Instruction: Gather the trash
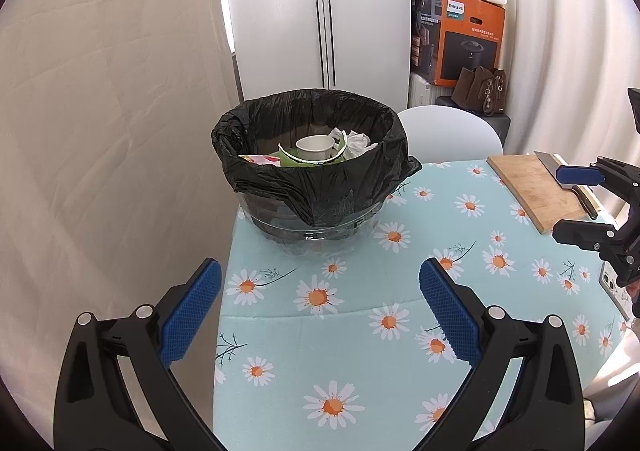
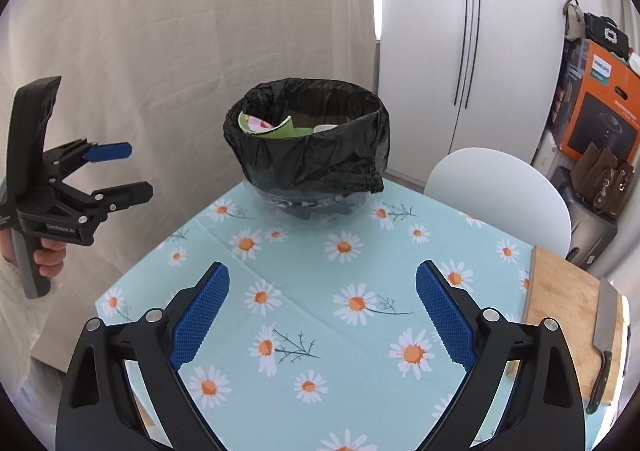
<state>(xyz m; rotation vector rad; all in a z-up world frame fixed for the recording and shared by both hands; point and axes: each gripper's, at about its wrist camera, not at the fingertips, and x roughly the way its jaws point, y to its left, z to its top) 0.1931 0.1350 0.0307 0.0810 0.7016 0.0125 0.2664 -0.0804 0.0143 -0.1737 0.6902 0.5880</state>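
Up close, the left gripper (image 1: 320, 315) and the right gripper (image 2: 322, 317) are being held wide apart, with nothing between their blue pads, above the daisy tablecloth (image 1: 360, 351). Further back, trash is being kept in the bin (image 1: 312, 171) with the black bag: a paper cup (image 1: 315, 148), a green bowl (image 1: 310, 161) and crumpled tissue (image 1: 358, 143). A cutting board (image 2: 568, 315) with a knife (image 2: 602, 335) is being left at the right side.

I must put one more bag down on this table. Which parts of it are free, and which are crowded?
The daisy tablecloth is bare between the lined bin and both open claws, left claw and right claw. The right edge is taken: a cutting board with a cleaver. The far corner holds the bin.
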